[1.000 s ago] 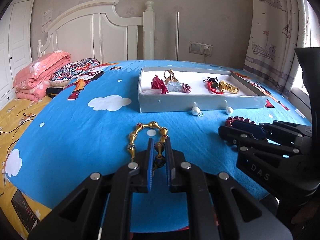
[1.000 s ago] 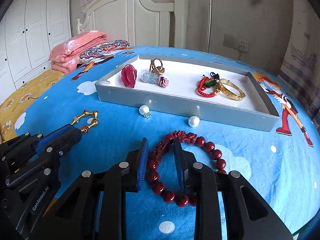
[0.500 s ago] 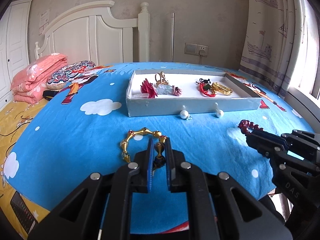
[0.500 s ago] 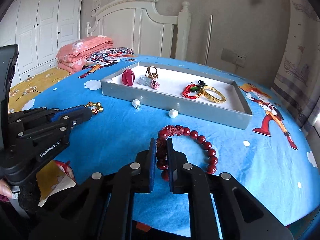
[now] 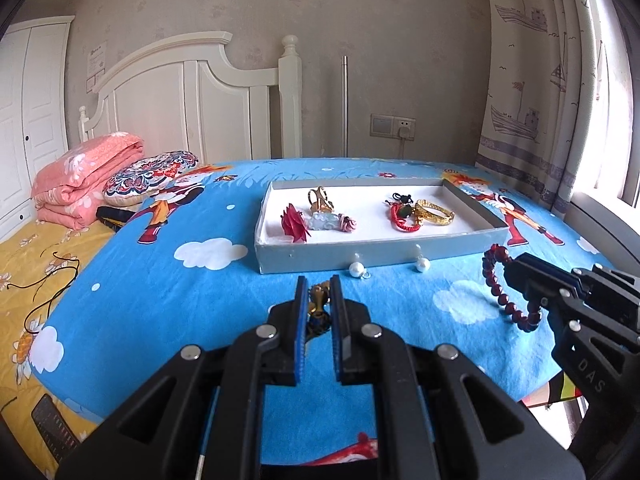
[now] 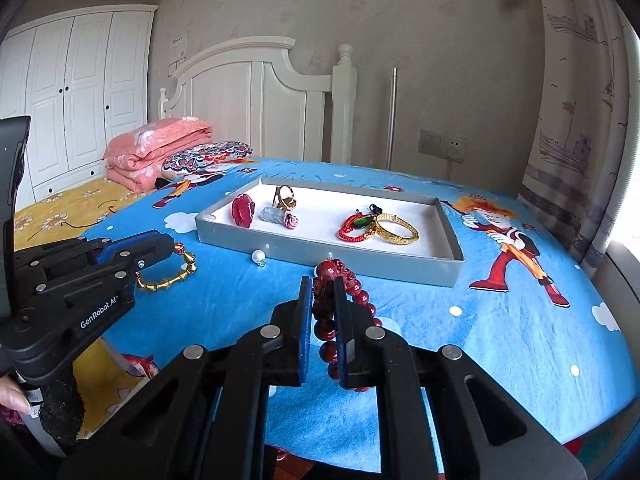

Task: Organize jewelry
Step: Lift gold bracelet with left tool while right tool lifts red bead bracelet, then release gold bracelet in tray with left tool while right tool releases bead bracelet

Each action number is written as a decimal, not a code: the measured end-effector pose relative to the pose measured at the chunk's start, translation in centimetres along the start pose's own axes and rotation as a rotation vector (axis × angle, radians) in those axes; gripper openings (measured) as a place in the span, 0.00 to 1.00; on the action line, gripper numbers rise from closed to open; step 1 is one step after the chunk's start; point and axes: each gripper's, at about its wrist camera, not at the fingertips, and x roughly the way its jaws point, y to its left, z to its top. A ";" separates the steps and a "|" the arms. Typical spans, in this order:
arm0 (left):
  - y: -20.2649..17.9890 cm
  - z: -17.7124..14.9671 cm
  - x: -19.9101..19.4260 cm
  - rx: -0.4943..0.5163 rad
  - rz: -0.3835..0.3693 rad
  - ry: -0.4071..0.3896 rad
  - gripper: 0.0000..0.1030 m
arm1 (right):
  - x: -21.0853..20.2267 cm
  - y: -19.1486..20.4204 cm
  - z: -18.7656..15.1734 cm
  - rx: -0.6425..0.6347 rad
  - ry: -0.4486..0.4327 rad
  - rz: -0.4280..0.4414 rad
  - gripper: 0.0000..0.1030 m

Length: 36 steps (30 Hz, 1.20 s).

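A: Biggest item first. What is seen?

B: A bed (image 5: 168, 304) is covered by a soft blue sheet printed with white clouds and cartoon figures. A folded pink quilt (image 5: 84, 184) and a patterned round cushion (image 5: 152, 176) are piled at the white panelled headboard (image 5: 192, 96).

A: The tray?

B: A shallow grey rectangular tray (image 5: 376, 256) with a white lining is set on the sheet. A red flower piece (image 5: 294, 224), a gold ring (image 5: 320, 198), a pale stone charm (image 5: 326, 222), a red cord bracelet (image 5: 402, 218) and a shiny gold bangle (image 5: 434, 212) are laid inside.

A: Outside it?

B: Two round white pearls (image 5: 357, 269) are left on the sheet, just beside the tray's front wall.

A: Left tongs?

B: The left gripper (image 5: 318, 300) is clamped narrow on a gold link bracelet (image 6: 172, 278), which hangs from it over the sheet, short of the tray.

A: Right tongs?

B: The right gripper (image 6: 322, 300) is pinched narrow on a bracelet of glossy dark red round beads (image 6: 348, 280), with a carved bead at the top. It dangles clear of the sheet, near the tray's front wall.

A: Anything smaller?

B: A fingertip (image 6: 14, 398) is seen at the left gripper's handle.
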 end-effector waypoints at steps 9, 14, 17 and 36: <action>-1.1 1.0 -1.0 0.011 -0.014 -0.030 0.10 | -1.1 -0.1 0.5 -0.002 -0.027 0.000 0.10; -1.1 0.7 -0.9 0.004 -0.016 -0.013 0.10 | -0.7 -0.3 0.5 0.004 -0.014 0.001 0.10; -1.1 0.8 -0.7 0.009 -0.010 -0.014 0.10 | -0.4 -0.3 0.6 0.003 -0.009 0.000 0.10; -2.4 11.7 6.8 0.045 -0.055 -0.013 0.10 | 8.5 -3.4 9.9 0.013 0.012 -0.030 0.10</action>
